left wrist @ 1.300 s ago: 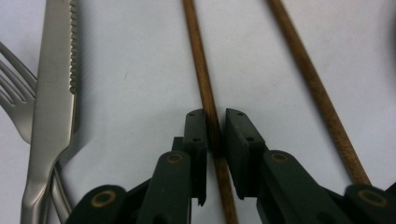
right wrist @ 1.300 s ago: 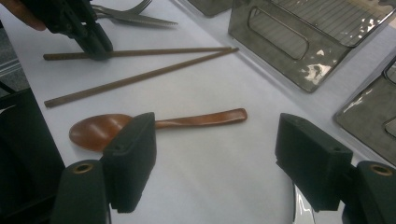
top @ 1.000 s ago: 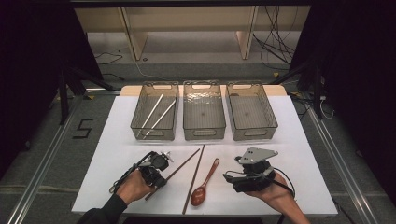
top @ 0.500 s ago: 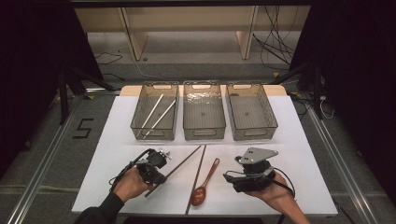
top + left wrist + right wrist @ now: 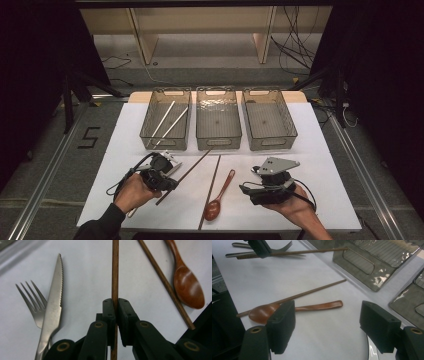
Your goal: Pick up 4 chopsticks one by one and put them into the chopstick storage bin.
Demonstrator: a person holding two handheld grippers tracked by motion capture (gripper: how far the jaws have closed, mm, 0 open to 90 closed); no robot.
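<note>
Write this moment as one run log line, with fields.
left tongs: shut on brown chopstick | right tongs: open, holding nothing | on table: second chopstick, wooden spoon

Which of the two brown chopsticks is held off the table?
The chopstick clamped in the left gripper, nearer the fork. The other chopstick lies flat beside the wooden spoon.

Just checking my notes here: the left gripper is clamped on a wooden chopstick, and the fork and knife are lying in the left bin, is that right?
Not quite. The left gripper is clamped on the wooden chopstick, but the fork and knife lie on the white table, not in the left bin. The left gripper view shows this.
</note>
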